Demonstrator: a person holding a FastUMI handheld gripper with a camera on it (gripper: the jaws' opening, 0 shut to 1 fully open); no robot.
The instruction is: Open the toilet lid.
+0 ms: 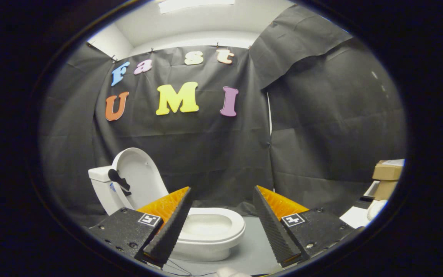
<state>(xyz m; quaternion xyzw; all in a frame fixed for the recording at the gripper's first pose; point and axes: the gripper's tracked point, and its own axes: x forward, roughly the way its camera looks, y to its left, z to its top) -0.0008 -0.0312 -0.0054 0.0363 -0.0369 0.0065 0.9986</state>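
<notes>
A white toilet (210, 231) stands on the grey floor just beyond my fingers, partly behind the left finger. Its lid (139, 177) is raised upright and leans back against the white tank (100, 184), with a dark handle piece on the lid's left edge. The seat ring and the bowl lie exposed below it. My gripper (221, 219) is open, with a wide gap between the two fingers and nothing held. The bowl's right part shows through that gap.
Black cloth walls close in behind and to the right of the toilet. Cardboard boxes (387, 175) are stacked at the far right, with white items (360, 215) below them. Grey floor (256, 246) stretches right of the bowl. Thin cables lie on the floor near the fingers.
</notes>
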